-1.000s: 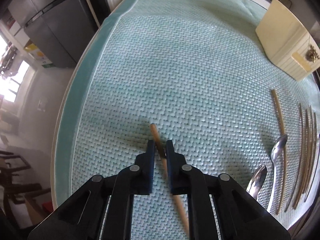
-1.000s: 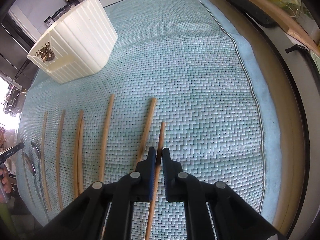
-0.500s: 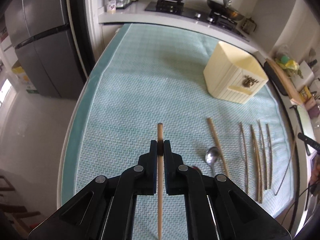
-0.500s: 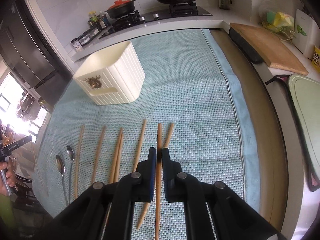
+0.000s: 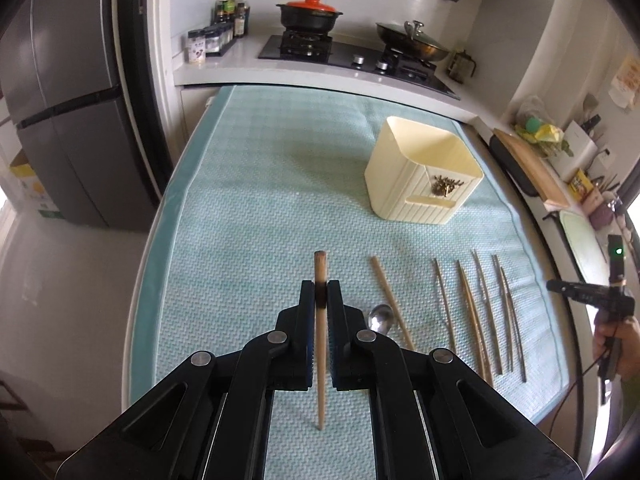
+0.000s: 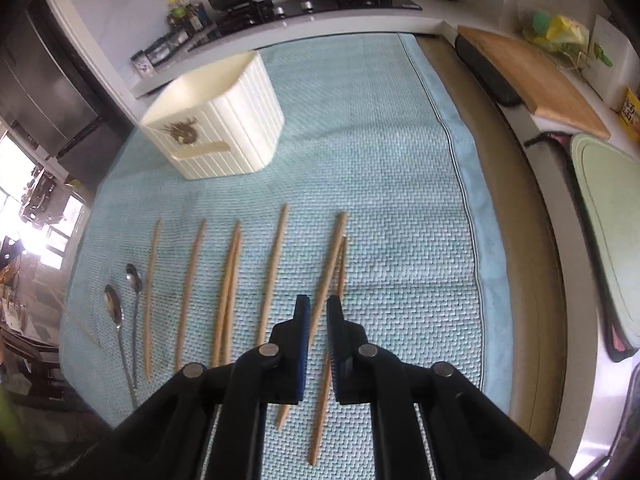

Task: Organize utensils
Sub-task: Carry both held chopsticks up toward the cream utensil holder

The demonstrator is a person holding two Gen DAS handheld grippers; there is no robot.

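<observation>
My left gripper (image 5: pixel 320 294) is shut on a wooden chopstick (image 5: pixel 320 340) and holds it above the teal mat (image 5: pixel 260 208). A cream ribbed utensil holder (image 5: pixel 422 174) stands on the mat ahead to the right; it also shows in the right wrist view (image 6: pixel 218 120). My right gripper (image 6: pixel 318 310) is open and empty above two crossed chopsticks (image 6: pixel 330 272) lying on the mat. Several more chopsticks (image 6: pixel 230 284) and two metal spoons (image 6: pixel 120 308) lie in a row to their left.
A stove with a black pot (image 5: pixel 310 12) and a wok (image 5: pixel 412 42) stands beyond the mat. A fridge (image 5: pixel 60 100) is at the left. A wooden cutting board (image 6: pixel 532 76) and a pale green board (image 6: pixel 612 208) lie right of the mat.
My left gripper has lifted its chopstick higher and levelled out. My right gripper has opened and its chopstick now lies on the mat beside another.
</observation>
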